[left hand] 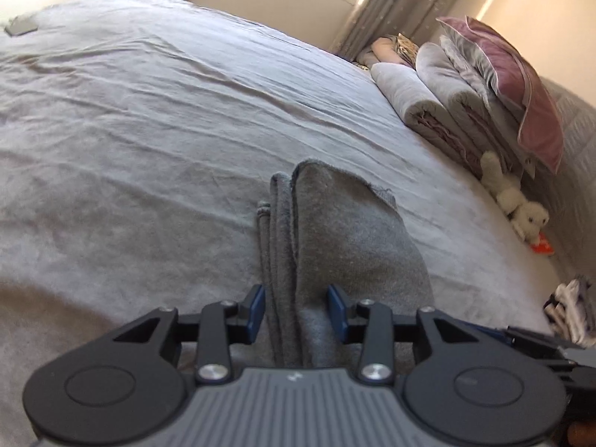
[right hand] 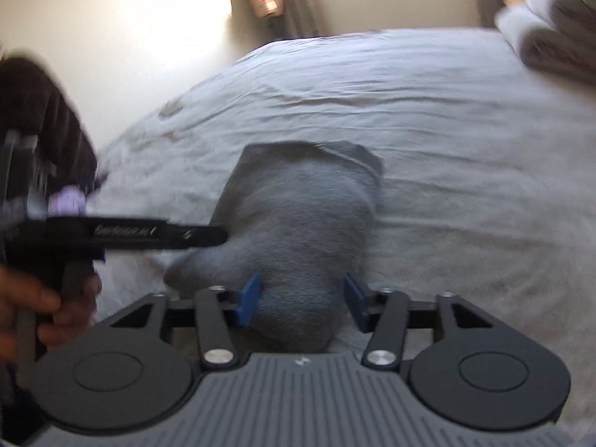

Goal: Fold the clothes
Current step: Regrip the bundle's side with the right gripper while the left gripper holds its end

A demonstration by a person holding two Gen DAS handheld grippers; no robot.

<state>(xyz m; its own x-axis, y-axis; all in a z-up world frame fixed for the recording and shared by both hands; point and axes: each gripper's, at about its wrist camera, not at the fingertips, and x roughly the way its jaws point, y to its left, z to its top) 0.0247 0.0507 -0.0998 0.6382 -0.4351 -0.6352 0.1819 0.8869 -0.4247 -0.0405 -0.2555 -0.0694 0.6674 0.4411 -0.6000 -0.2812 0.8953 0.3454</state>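
Grey knit garment (left hand: 335, 246) lies bunched in layers on the pale wrinkled bedsheet (left hand: 149, 111). Left gripper (left hand: 297, 311) and right gripper (right hand: 303, 300) straddle it, jaws spread; the right view is blurred, so contact is probably loose. Pinch matching edges before lifting.

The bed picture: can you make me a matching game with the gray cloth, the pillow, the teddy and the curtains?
Things:
1. gray cloth
2. pillow
3. teddy
4. curtains

Places or colours:
A. hanging beside the window
B. white, lying at the foot of the folded blankets
C. folded, between the left gripper fingers
D. purple, on top of the blanket stack

Pairs: 1-C, 2-D, 3-B, 4-A
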